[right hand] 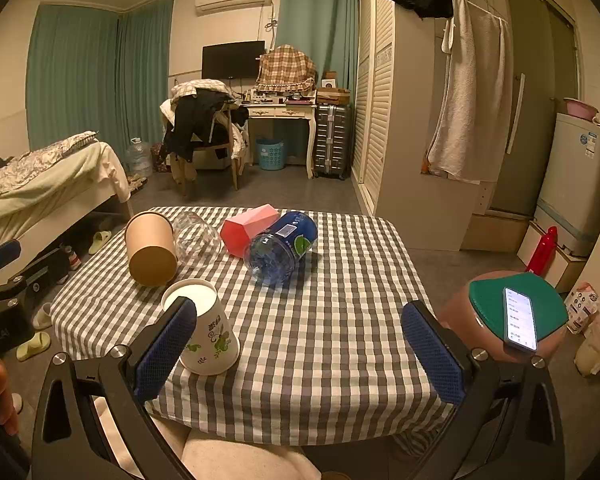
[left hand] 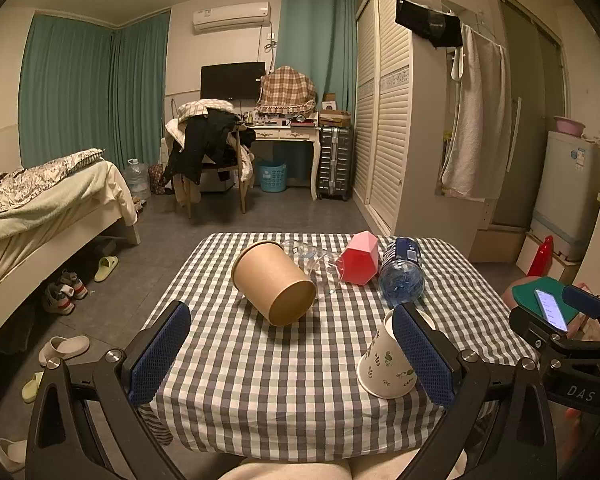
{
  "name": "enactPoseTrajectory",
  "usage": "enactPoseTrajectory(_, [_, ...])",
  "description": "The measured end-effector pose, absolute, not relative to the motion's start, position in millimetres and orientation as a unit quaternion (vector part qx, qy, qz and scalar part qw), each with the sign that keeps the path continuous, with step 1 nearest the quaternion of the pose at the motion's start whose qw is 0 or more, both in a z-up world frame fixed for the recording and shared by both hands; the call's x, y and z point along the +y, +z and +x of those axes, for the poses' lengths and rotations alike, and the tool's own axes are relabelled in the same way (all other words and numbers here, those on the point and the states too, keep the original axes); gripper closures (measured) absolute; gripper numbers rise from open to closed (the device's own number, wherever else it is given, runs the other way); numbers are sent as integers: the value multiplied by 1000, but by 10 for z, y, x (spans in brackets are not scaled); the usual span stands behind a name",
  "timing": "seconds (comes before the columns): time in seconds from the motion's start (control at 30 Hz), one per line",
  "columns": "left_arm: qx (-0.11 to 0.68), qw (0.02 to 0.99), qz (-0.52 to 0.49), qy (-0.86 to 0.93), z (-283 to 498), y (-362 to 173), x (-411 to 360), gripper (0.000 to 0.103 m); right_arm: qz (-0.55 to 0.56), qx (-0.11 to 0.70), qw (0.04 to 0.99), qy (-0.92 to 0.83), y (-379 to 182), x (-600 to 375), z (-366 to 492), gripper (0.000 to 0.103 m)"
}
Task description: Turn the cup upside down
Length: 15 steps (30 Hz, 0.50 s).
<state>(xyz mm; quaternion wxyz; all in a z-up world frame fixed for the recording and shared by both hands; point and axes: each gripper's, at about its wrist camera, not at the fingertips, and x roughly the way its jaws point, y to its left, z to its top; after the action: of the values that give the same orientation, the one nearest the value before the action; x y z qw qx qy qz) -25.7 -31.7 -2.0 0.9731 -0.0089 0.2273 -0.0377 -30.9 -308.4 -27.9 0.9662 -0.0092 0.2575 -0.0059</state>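
A white paper cup with green leaf print (left hand: 384,364) stands upside down on the checked tablecloth (left hand: 260,360), its wide mouth down and its white base up. In the right wrist view the cup (right hand: 208,336) sits just right of my left finger pad (right hand: 168,348). My left gripper (left hand: 292,356) is open and empty; its right finger hides part of the cup. My right gripper (right hand: 300,352) is open and empty above the table's near edge (right hand: 300,428).
A brown paper tub (left hand: 274,282) lies on its side mid-table. A clear glass (right hand: 196,238), a red-pink box (left hand: 360,258) and a blue water bottle (left hand: 402,272) lie beyond it. A stool with a phone (right hand: 520,318) stands at the right.
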Motion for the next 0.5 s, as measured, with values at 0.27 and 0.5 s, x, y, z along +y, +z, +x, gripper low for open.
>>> enactPoseTrajectory(0.27, [227, 973, -8, -38, -258, -21, -316, 0, -9, 259, 966, -5, -301, -3068, -318, 0])
enactPoseTrajectory(0.5, [227, 973, -8, -37, -264, -23, -314, 0, -8, 260, 965, -4, -331, -3054, -320, 0])
